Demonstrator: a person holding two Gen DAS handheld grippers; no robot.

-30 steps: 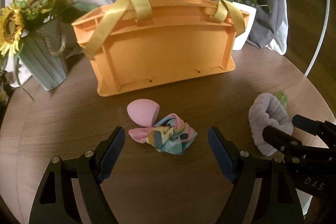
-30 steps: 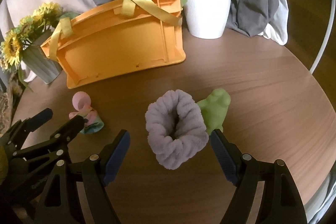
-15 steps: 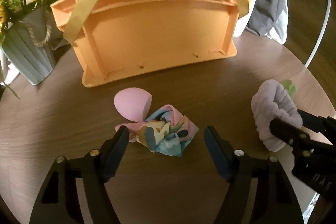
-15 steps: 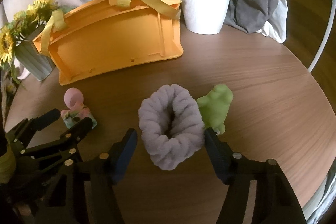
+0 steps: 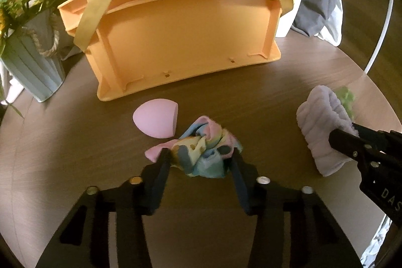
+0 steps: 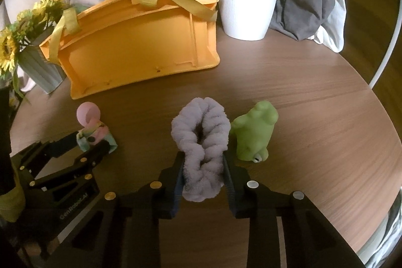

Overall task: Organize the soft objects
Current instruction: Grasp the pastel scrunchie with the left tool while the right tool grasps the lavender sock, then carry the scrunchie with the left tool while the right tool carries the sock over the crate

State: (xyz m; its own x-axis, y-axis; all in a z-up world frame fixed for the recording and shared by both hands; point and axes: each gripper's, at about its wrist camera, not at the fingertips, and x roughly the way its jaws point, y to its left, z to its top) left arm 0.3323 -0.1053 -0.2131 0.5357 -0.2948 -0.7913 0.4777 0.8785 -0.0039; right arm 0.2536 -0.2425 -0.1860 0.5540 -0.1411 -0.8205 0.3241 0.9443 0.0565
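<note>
1. Presently, the left gripper (image 5: 199, 158) is found clenched on the crumpled pastel multicoloured fabric scrunchie (image 5: 201, 150), which lies on the round wooden table (image 5: 75, 142) just beside the pink teardrop-shaped makeup sponge (image 5: 155, 118); the pads are seen pressed into both flanks of the cloth.
2. The right gripper (image 6: 202, 168) is noted with its jaws closing on the fluffy lilac towelling wristband (image 6: 201, 140). The near part of the band is squeezed narrow between the pads, while its far loop bulges free.
3. A second ago both pairs of jaws stood wide, with each soft item lying untouched between them; since then both have been drawn in upon their items. Neither hand has been shifted appreciably in that time.
4. It is judged that both grasps are now being secured at once and that lifting is the next step, neither item yet being clear of the table.
5. The orange plastic crate with yellow ribbon handles (image 6: 140, 47) is observed standing behind the items, its ribbed outer wall turned towards the cameras; it is presumed to be the receptacle. Its inside cannot be seen.
6. The soft green frog-shaped toy (image 6: 253, 132) is recorded just beside the wristband, and seemingly touching it; it and the sponge remain to be handled.
7. A risk is noted: the frog may be dragged when the wristband is raised.
</note>
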